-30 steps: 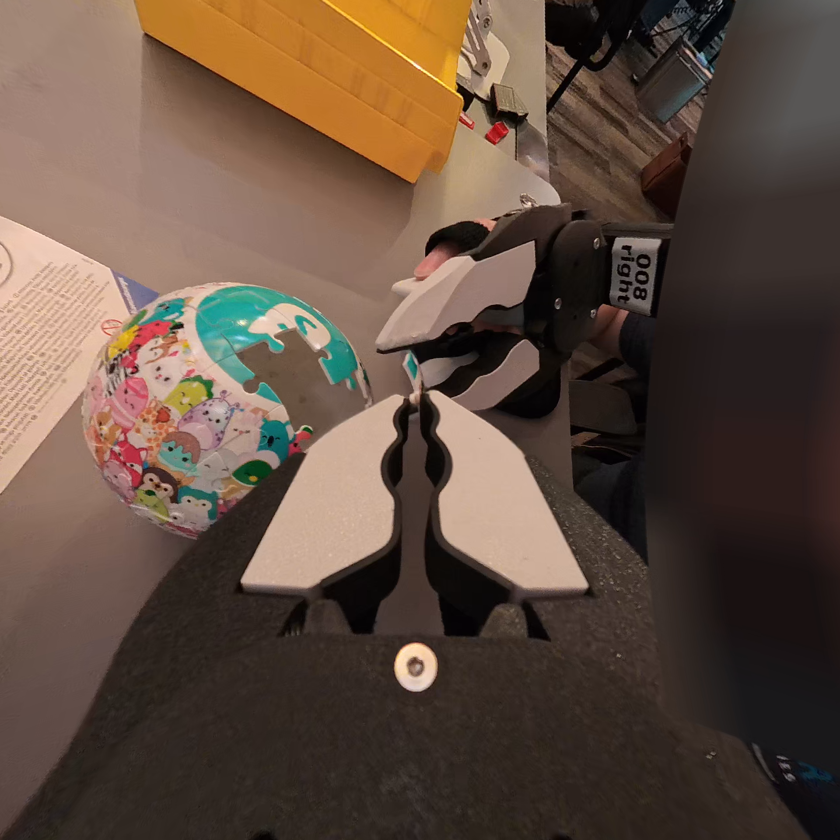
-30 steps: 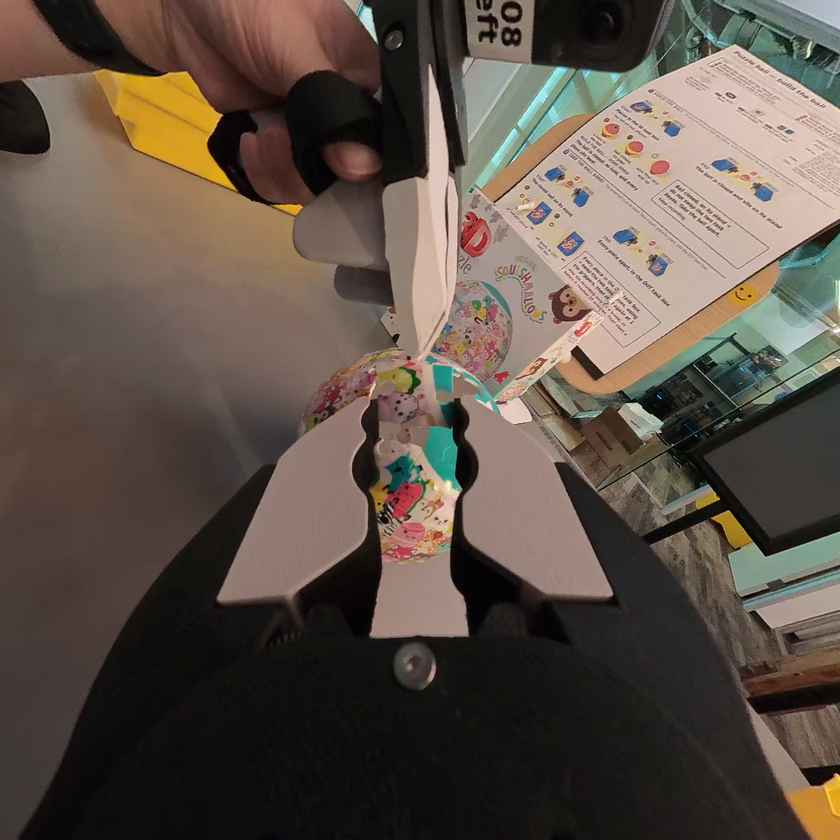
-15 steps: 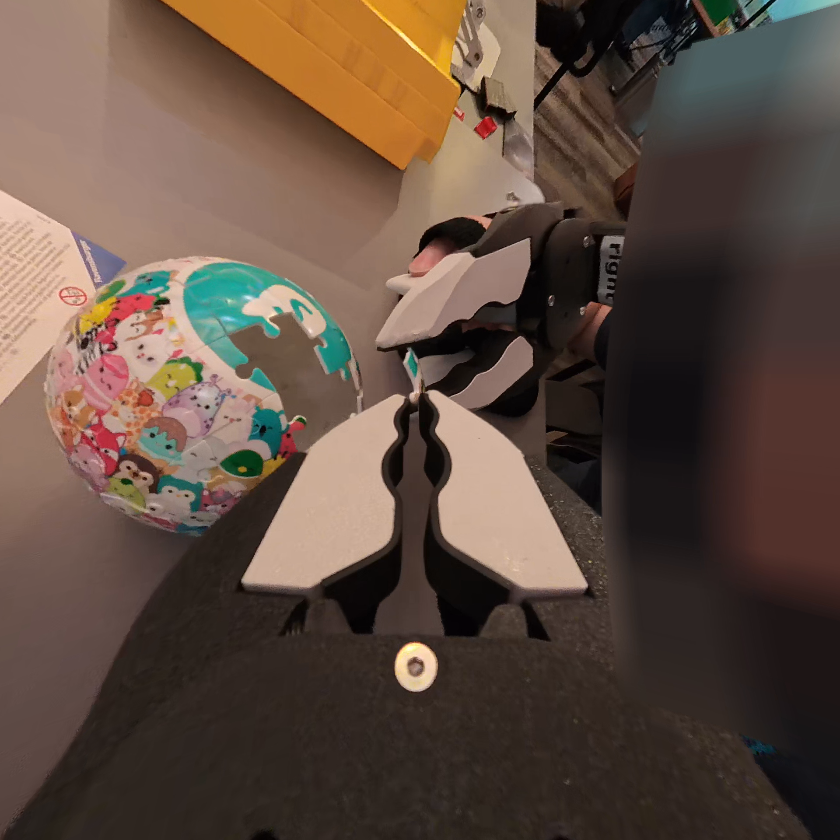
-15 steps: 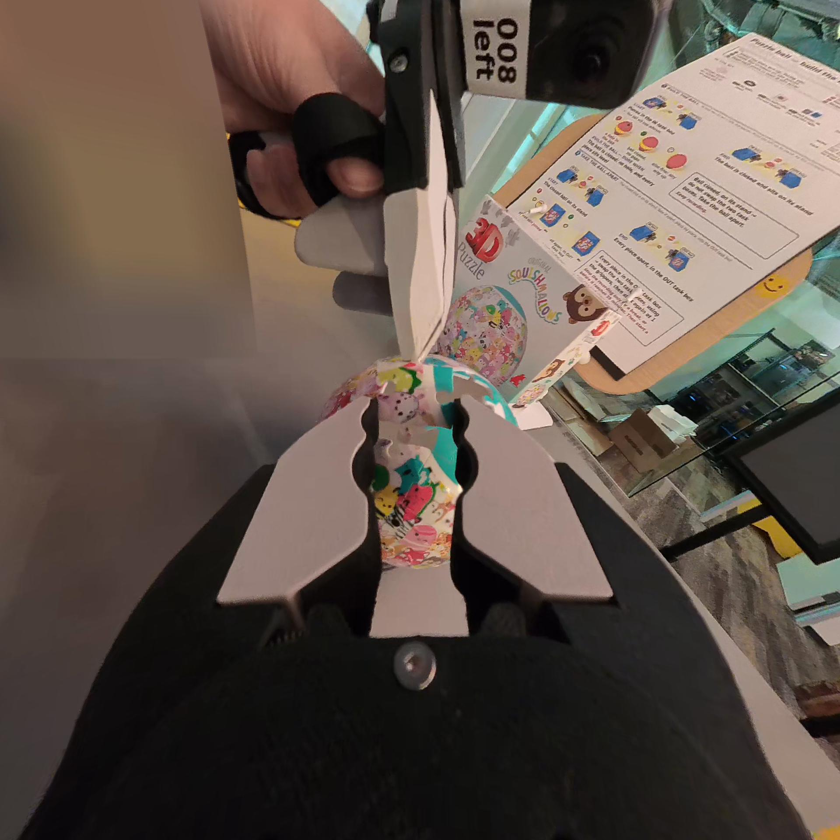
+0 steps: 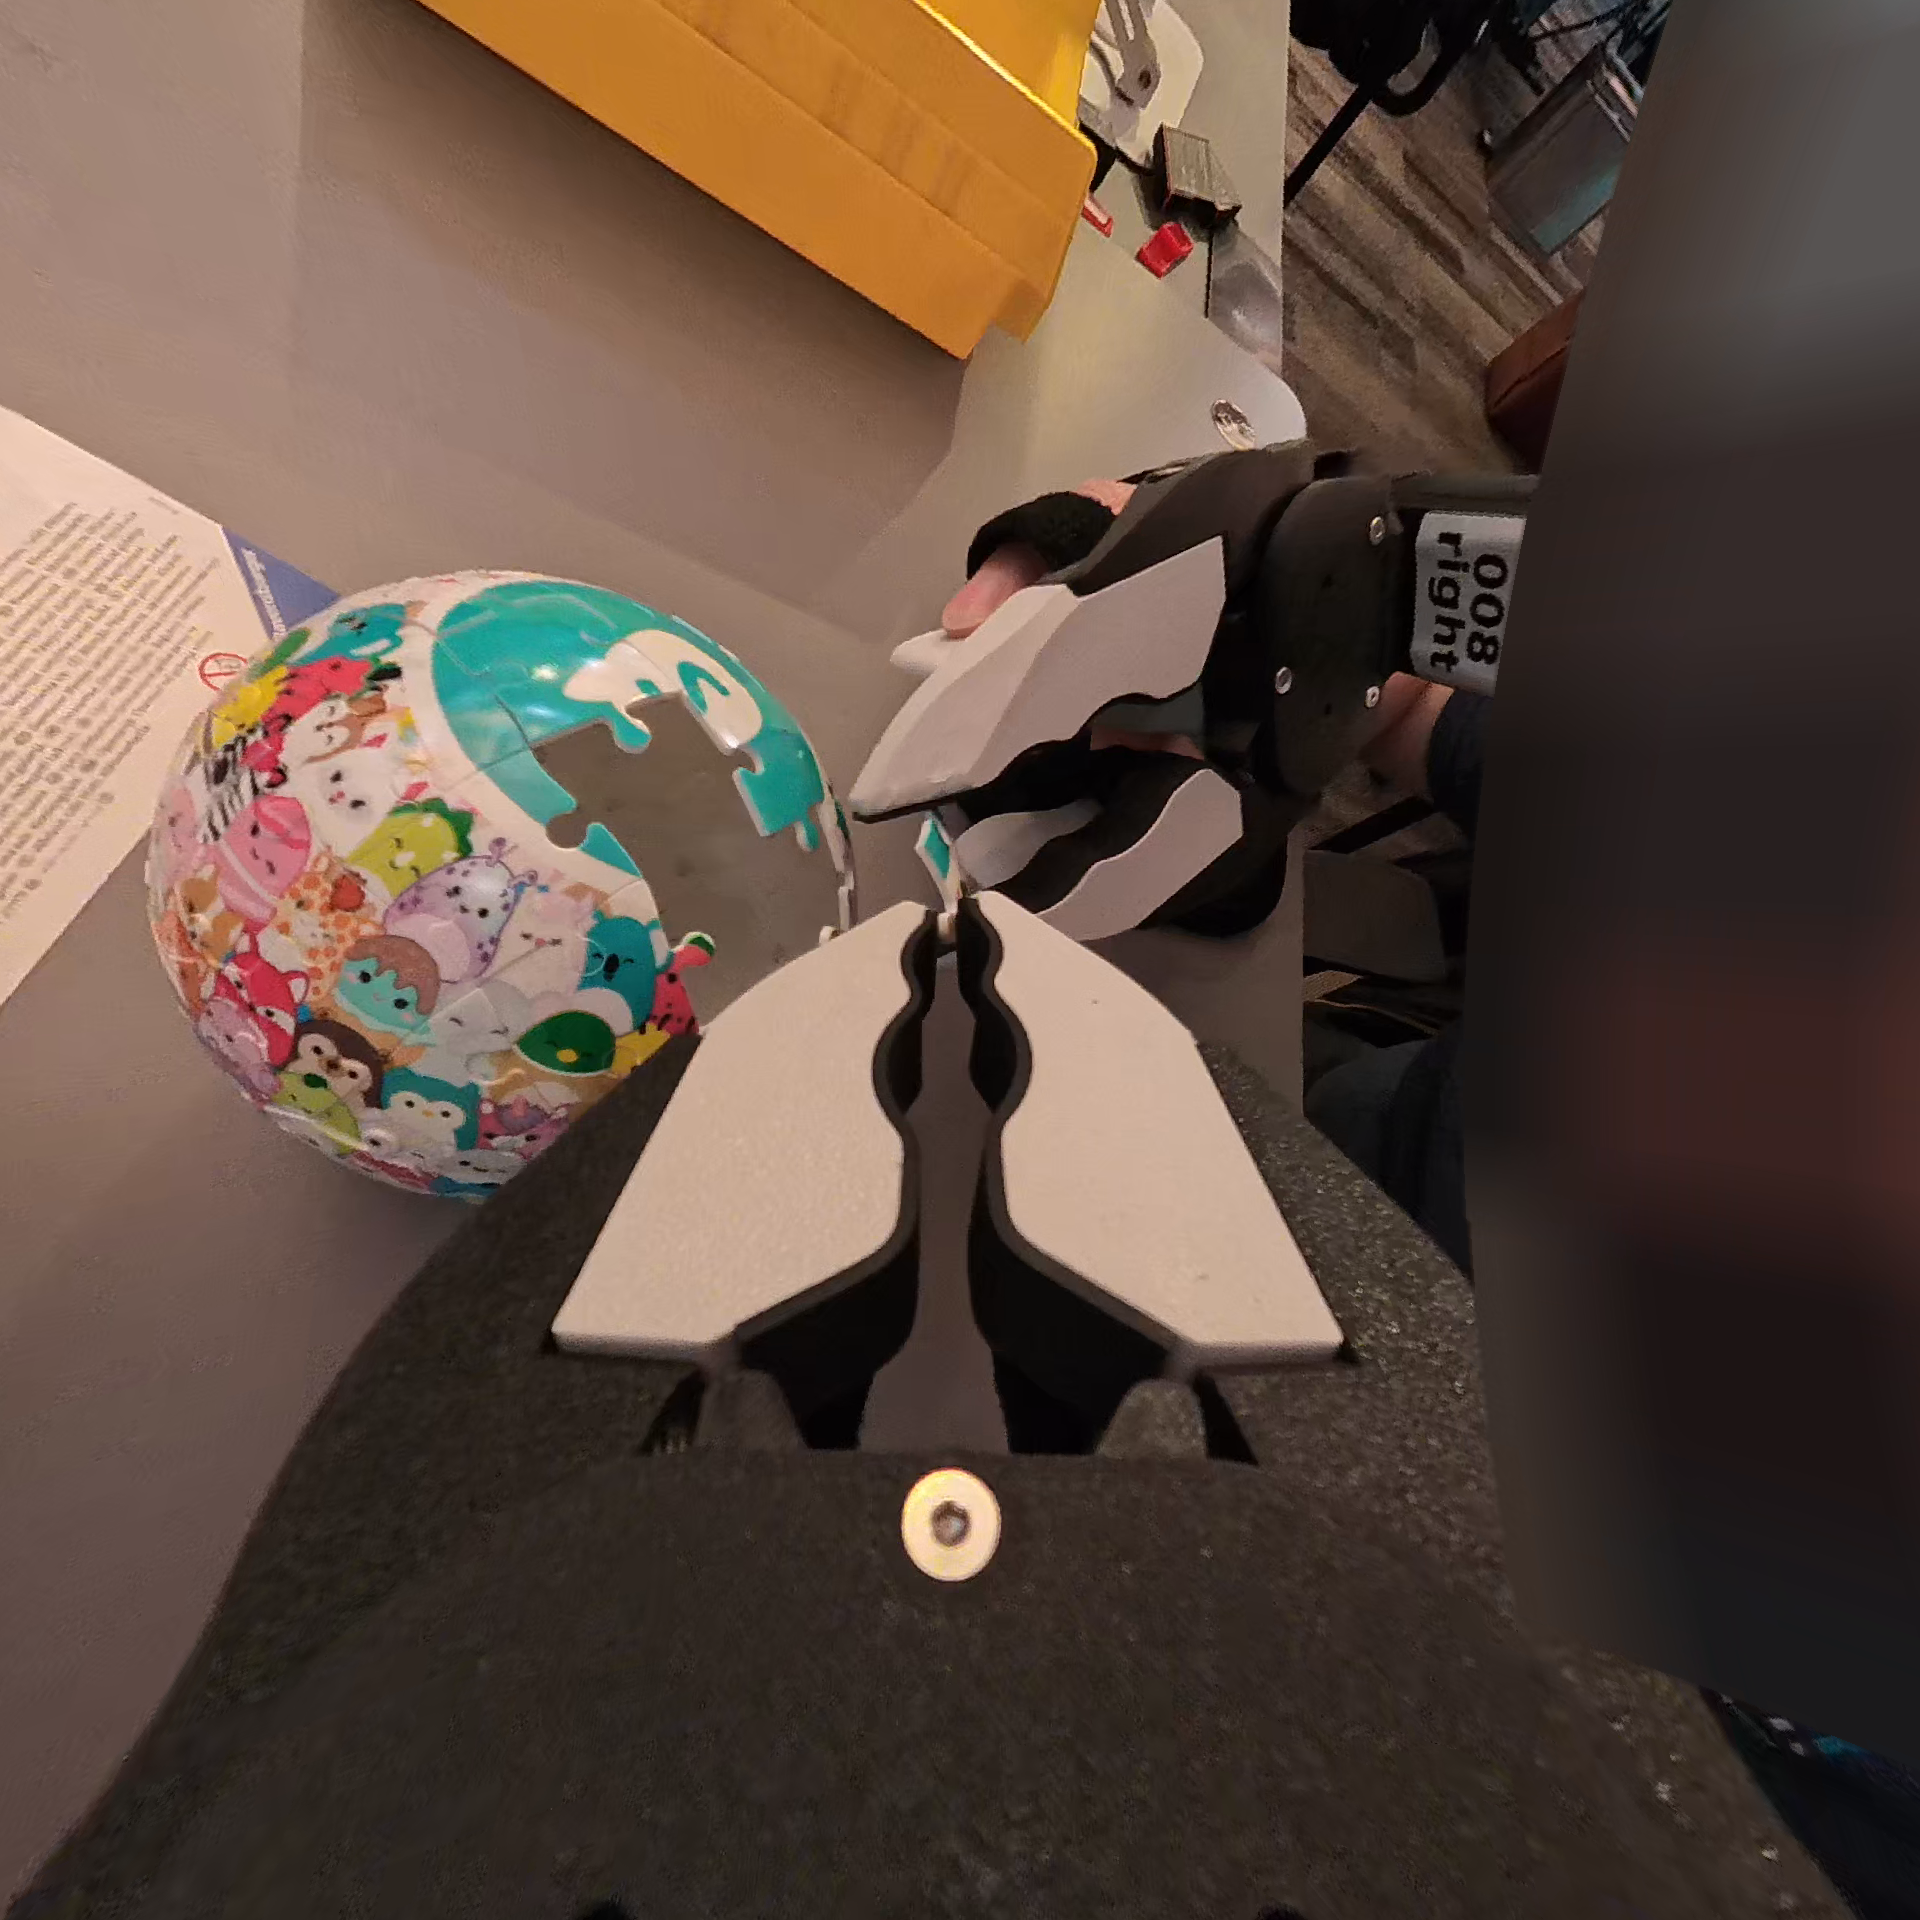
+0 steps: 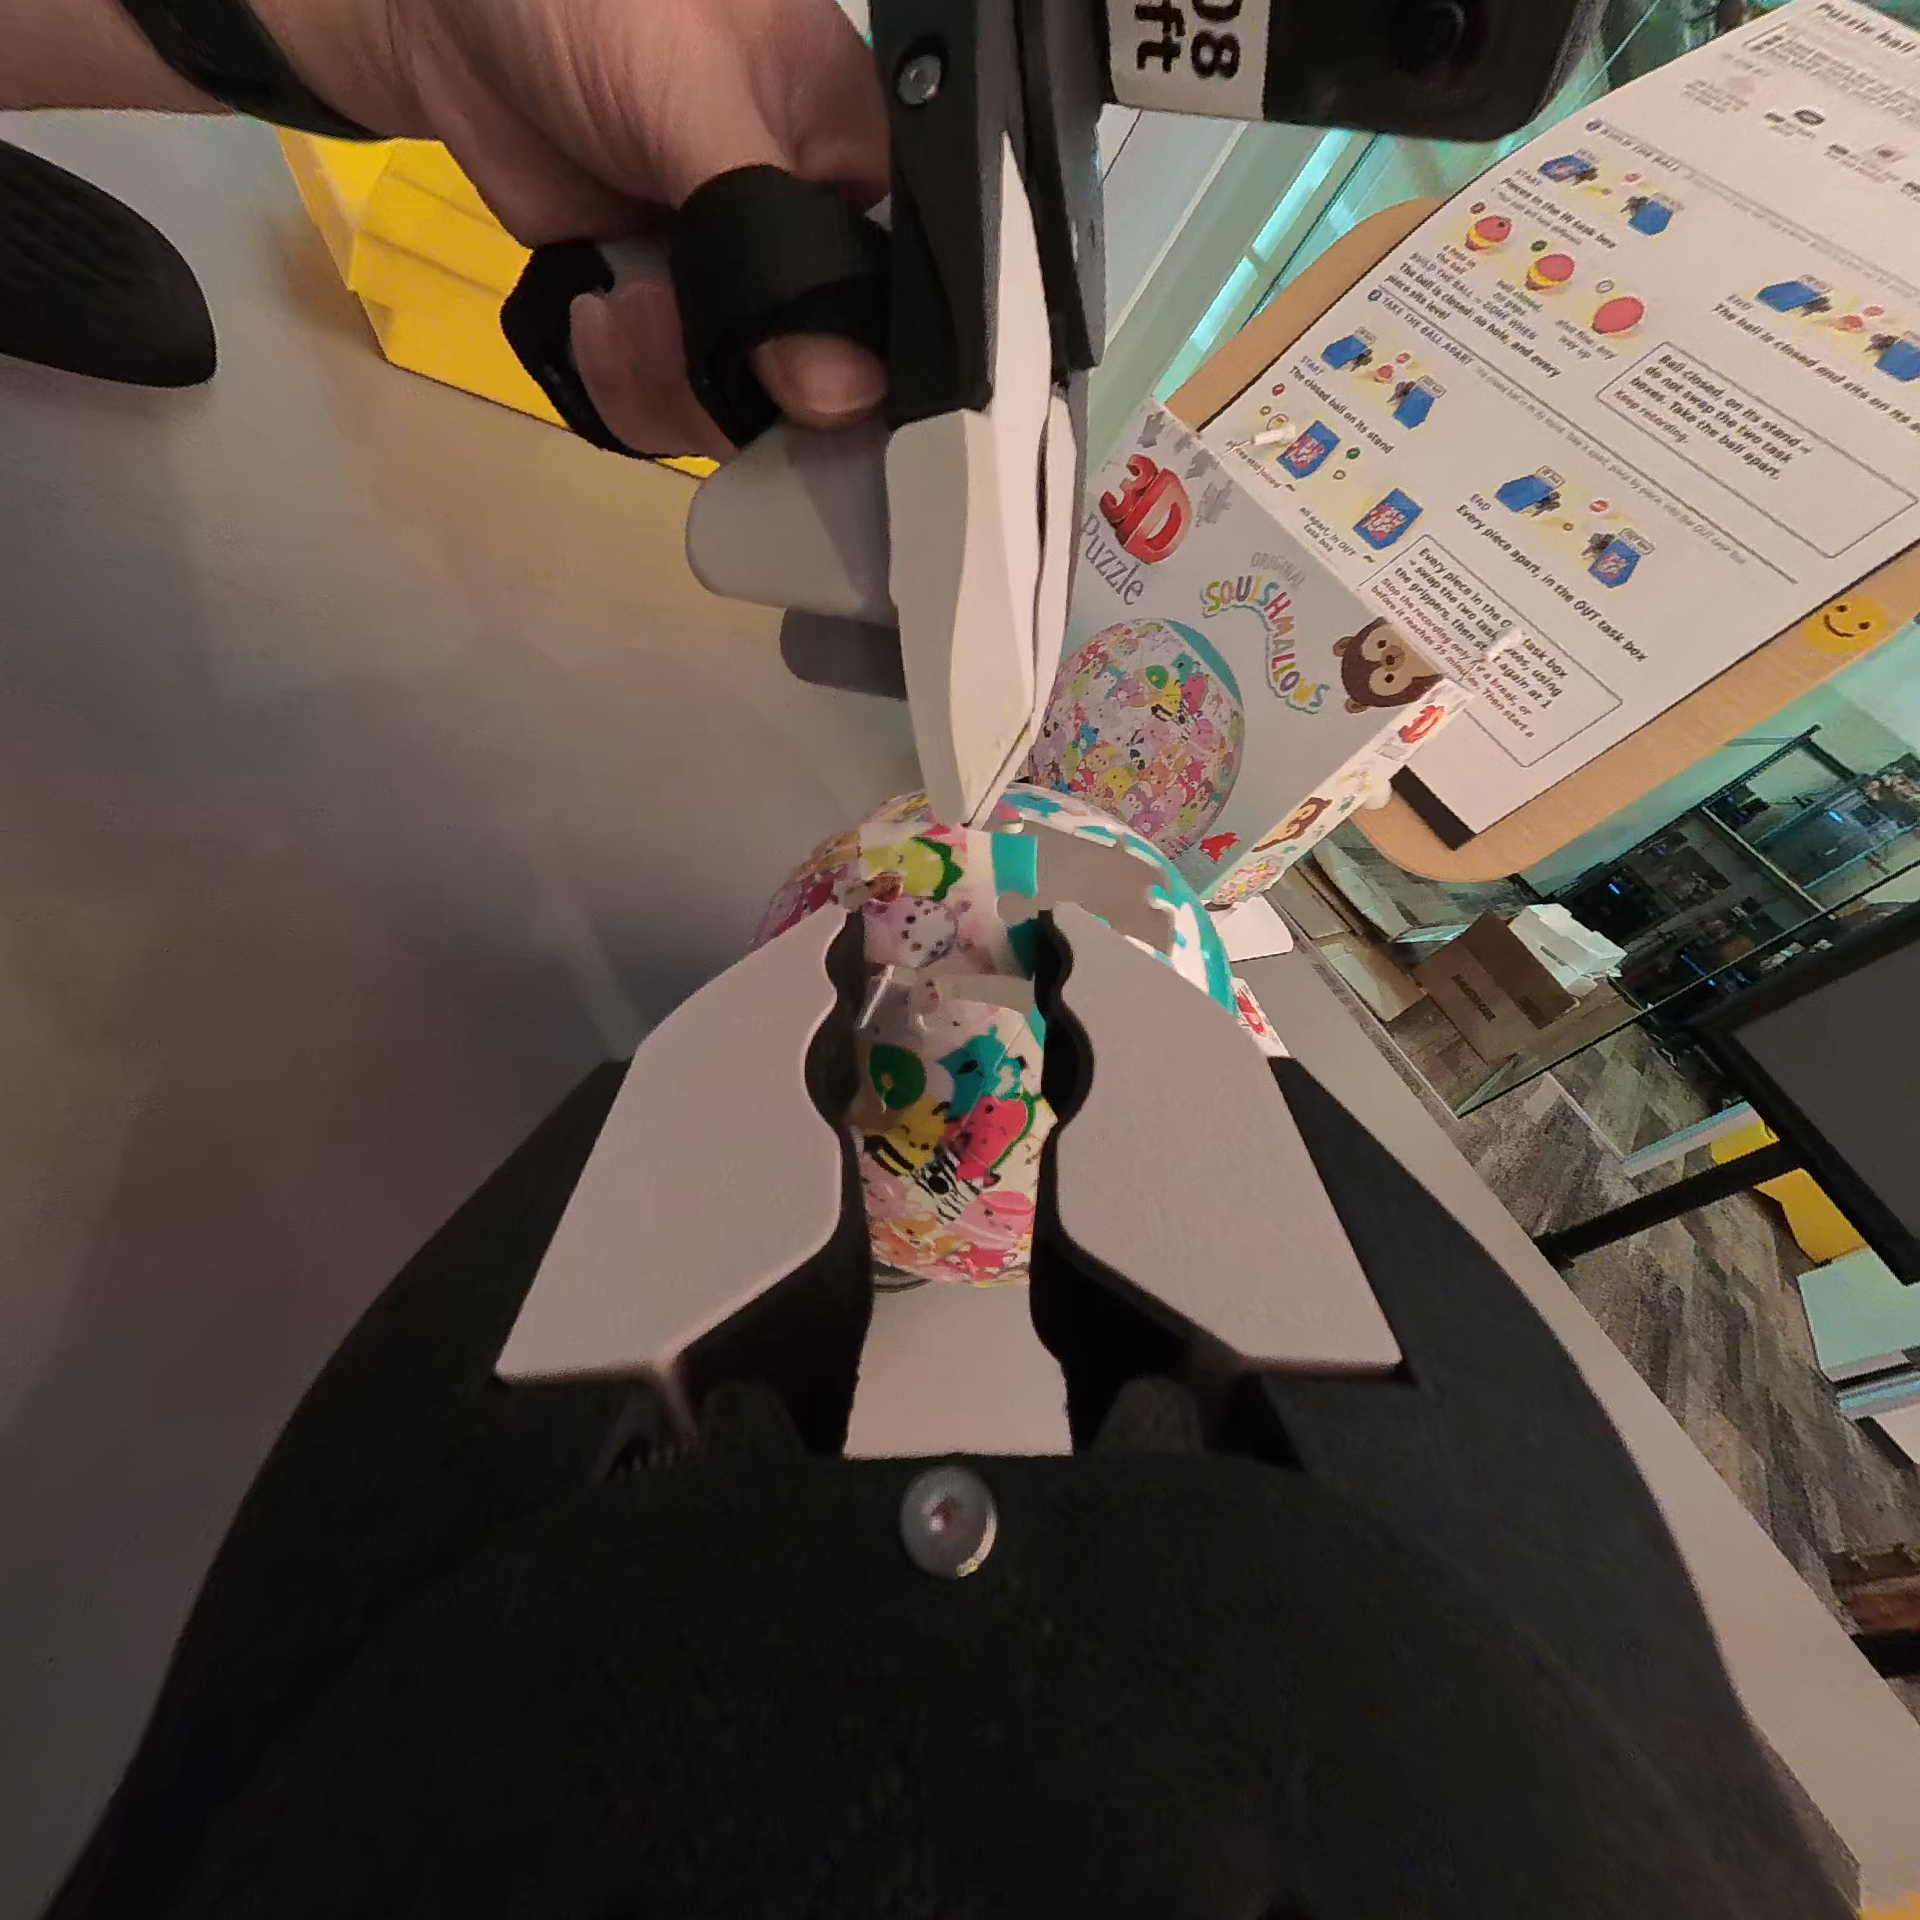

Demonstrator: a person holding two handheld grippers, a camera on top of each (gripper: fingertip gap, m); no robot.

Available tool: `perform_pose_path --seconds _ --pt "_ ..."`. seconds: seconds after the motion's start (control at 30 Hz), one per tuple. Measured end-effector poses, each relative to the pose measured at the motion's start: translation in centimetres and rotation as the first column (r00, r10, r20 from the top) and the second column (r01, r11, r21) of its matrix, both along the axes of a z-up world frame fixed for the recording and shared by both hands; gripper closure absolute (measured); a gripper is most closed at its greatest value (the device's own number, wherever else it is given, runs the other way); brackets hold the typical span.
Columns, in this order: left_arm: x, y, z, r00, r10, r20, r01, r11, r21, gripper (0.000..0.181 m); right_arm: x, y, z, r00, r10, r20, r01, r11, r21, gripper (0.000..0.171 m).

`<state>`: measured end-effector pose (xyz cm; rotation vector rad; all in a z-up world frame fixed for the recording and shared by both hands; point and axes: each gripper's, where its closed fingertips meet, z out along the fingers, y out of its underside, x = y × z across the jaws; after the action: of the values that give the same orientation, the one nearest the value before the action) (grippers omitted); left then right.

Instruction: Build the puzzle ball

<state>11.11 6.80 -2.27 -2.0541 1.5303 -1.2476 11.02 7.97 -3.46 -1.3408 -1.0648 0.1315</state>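
I see a plain grey worktop (image 5: 436, 343). On it sits the ball (image 5: 447, 883), with a printed sheet (image 5: 94, 644) just beside it. A yellow bin (image 5: 831, 135) stands farther back, and the puzzle box (image 6: 1226, 665) is upright behind the ball.

Dim warm indoor light; soft shadows on table (image 5: 436, 343) left of jaws. Wide-angle bending at edges; pics mostly sharp, slight blur.
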Motion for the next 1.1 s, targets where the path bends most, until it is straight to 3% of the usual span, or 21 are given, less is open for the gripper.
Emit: perform_pose_path --seconds 0.43,0.93,1.1 --pt "-0.16 -0.01 -0.74 0.993 -0.092 -0.074 0.096 0.994 0.045 0.179 -0.21 0.21 -0.82 1.000 0.013 0.005 -0.012 0.999 -0.034 0.141" --pt "-0.34 -0.62 -0.35 0.992 -0.091 -0.092 0.100 0.990 0.100 0.172 -0.36 -0.34 -0.20 0.999 0.023 -0.025 -0.024 0.999 -0.033 0.143" --pt "-0.19 -0.36 -0.33 0.992 -0.084 -0.099 0.096 0.988 0.124 0.178 -0.32 -0.27 -0.13 0.999 0.018 -0.030 -0.019 0.999 -0.036 0.143"
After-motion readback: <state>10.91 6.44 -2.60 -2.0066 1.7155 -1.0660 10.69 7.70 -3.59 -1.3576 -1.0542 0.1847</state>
